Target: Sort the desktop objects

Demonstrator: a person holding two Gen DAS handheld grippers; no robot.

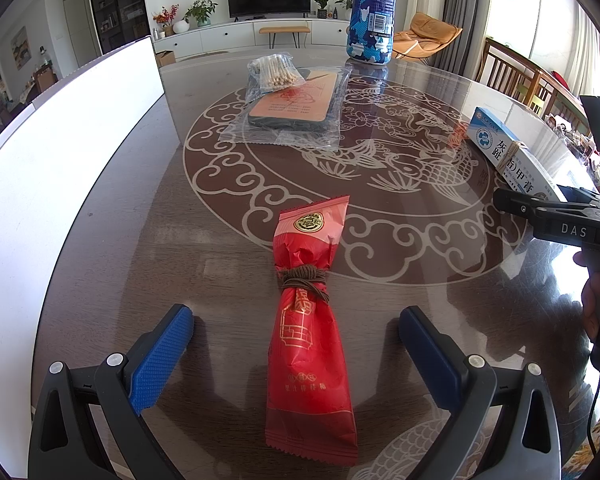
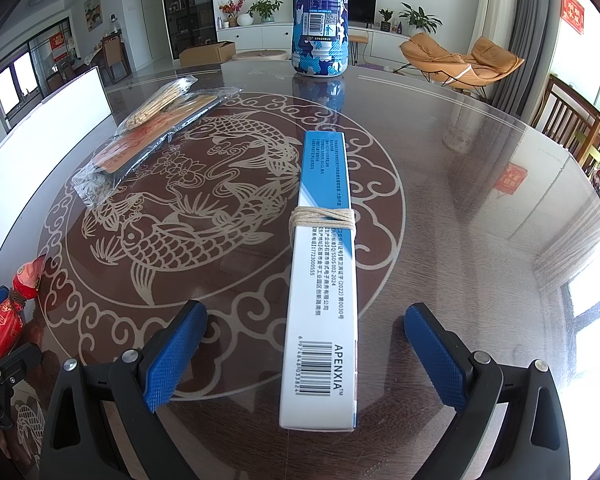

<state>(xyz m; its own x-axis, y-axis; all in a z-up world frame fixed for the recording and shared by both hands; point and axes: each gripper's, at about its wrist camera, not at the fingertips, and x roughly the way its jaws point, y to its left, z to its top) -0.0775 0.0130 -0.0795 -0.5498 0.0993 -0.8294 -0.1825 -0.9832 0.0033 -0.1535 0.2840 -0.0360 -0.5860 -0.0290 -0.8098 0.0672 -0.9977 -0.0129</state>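
Observation:
A red snack packet [image 1: 308, 320] tied round its middle with brown cord lies lengthwise on the dark glass table [image 1: 140, 240], between the fingers of my left gripper [image 1: 296, 356], which stands open around it without touching. A long white-and-blue box [image 2: 324, 276] bound with pale string lies between the fingers of my right gripper [image 2: 306, 356], also open. The box [image 1: 512, 148] and right gripper show at the right edge of the left wrist view. The red packet [image 2: 10, 312] appears at the far left of the right wrist view.
A clear bag holding cotton swabs and an orange-and-dark flat item [image 1: 288, 100] lies farther back. A blue camouflage-pattern bottle [image 1: 372, 12] stands at the far edge. A white board [image 1: 60, 152] rises along the table's left side. Wooden chairs [image 2: 572, 128] stand on the right.

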